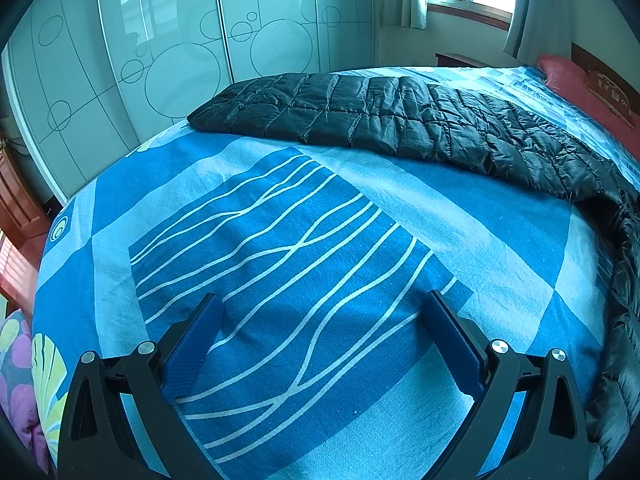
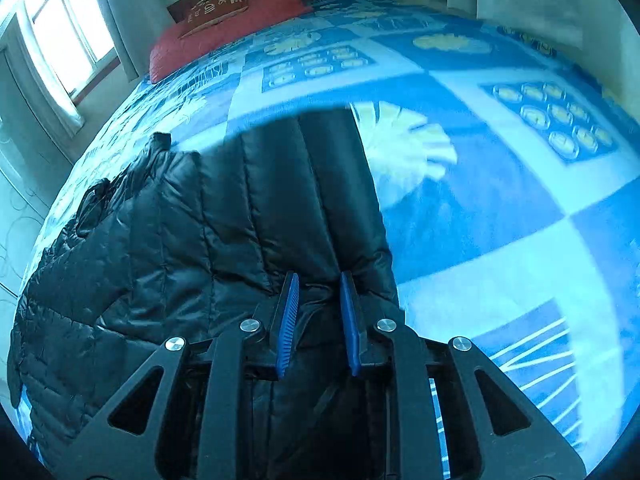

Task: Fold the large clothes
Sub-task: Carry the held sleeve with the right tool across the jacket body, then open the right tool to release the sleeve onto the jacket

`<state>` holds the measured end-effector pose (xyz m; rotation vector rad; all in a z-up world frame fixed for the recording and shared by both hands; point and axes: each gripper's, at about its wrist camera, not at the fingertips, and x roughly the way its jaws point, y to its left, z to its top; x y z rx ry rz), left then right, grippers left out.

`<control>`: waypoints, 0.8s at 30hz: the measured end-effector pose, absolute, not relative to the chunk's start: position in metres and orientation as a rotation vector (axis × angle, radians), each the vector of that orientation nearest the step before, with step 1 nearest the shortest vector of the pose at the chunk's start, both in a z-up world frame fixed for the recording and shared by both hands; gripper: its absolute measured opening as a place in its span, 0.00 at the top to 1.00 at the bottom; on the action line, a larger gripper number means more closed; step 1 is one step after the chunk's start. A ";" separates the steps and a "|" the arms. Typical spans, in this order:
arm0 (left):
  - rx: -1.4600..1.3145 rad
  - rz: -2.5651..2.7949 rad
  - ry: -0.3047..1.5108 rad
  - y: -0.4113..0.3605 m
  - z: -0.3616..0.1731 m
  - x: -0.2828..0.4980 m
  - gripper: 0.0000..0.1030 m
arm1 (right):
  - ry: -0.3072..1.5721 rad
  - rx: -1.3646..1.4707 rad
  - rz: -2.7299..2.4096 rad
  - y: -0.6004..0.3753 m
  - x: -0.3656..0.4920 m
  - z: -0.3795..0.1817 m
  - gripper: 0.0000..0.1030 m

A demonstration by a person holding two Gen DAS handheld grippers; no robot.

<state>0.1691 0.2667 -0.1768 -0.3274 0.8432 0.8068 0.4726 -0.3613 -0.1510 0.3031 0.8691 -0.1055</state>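
A black quilted puffer jacket [image 1: 400, 120] is seen spread across a bed covered by a blue and pale-blue patterned bedspread [image 1: 280, 240], its length running from the side near the glass-fronted wardrobe with circle outlines [image 1: 160, 60] toward the salmon-red pillow [image 1: 568, 76] at the headboard end. The left gripper [image 1: 322, 308] is held with its blue-padded fingers [image 1: 192, 344] spread wide apart above bare bedspread, nothing being held between them, and the jacket lies well beyond it. In the right wrist view, the right gripper [image 2: 318, 280] is shown with its blue pads [image 2: 289, 320] drawn close together on a bunched fold of the jacket [image 2: 180, 240], the black fabric being pinched between them. The same pillow [image 2: 224, 24] and a curtained window [image 2: 68, 36] are visible at the far end of the bed.
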 end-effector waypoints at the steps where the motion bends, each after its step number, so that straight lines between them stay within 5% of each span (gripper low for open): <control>1: -0.327 0.807 0.844 0.266 -0.177 0.169 0.04 | 0.832 0.301 -0.099 -0.360 0.475 -0.141 0.80; 5: -0.325 0.808 0.846 0.266 -0.177 0.170 0.04 | 0.796 0.267 -0.135 -0.360 0.502 -0.135 0.54; 9: -0.326 0.808 0.846 0.266 -0.177 0.170 0.04 | 0.911 0.263 -0.166 -0.371 0.526 -0.176 0.49; 13: -0.326 0.807 0.846 0.266 -0.177 0.169 0.04 | 0.875 0.228 -0.213 -0.360 0.503 -0.153 0.49; 18: -0.325 0.808 0.846 0.266 -0.177 0.169 0.04 | 0.781 0.179 -0.143 -0.316 0.436 -0.134 0.24; 24: -0.327 0.807 0.845 0.267 -0.177 0.168 0.04 | 0.795 0.149 -0.115 -0.268 0.400 -0.152 0.24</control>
